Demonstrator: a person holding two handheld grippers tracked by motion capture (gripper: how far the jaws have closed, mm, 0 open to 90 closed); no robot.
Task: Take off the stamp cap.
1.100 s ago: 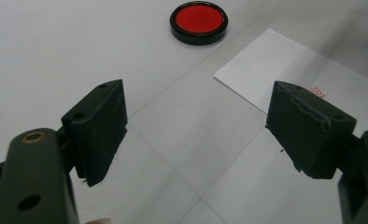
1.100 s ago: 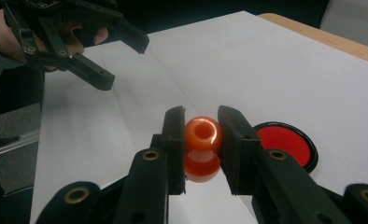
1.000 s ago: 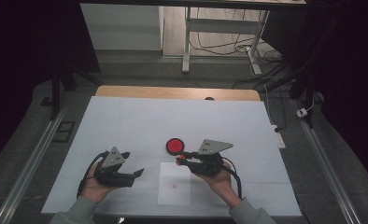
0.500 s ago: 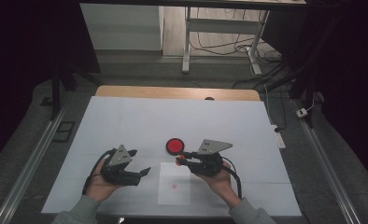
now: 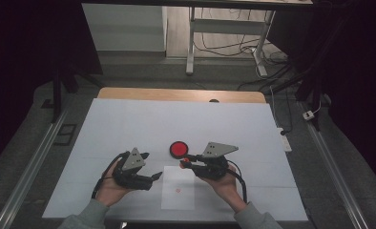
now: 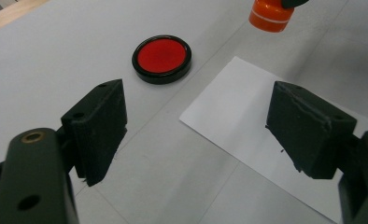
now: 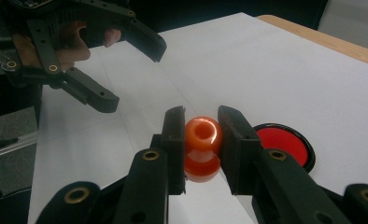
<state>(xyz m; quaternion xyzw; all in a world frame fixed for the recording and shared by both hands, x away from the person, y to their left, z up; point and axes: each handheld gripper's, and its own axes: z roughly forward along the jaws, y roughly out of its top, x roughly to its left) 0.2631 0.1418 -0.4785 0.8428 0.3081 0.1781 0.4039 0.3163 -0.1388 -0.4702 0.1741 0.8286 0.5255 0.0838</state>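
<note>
The right gripper (image 5: 185, 162) is clenched on an orange knob (image 7: 202, 145): in the right gripper view both pads press its rounded sides, and its hollow top faces the camera. The knob sits at the tips of the jaws, held above the white table (image 5: 129, 124). Just past the right-hand jaw in that view lies a red disc (image 7: 285, 144) with a black rim, flat on the table and apart from the knob. In the high view the disc (image 5: 179, 149) lies just beyond the gripper's tips, a little to their left.

The left gripper (image 5: 150, 167) is released, its jaws spread wide with nothing between them. In the left gripper view a corner of a white sheet (image 6: 247, 121) lies on the table between the two pads (image 6: 102, 126) and below them, running under the right-hand one. The disc (image 6: 161, 58) lies ahead of the left-hand jaw, and the knob (image 6: 271, 14) hangs farther off, above the sheet's far edge.

In the high view the sheet (image 5: 178, 193) lies between the two hands, nearer the person than both sets of tips. The two grippers point toward each other, well apart.
</note>
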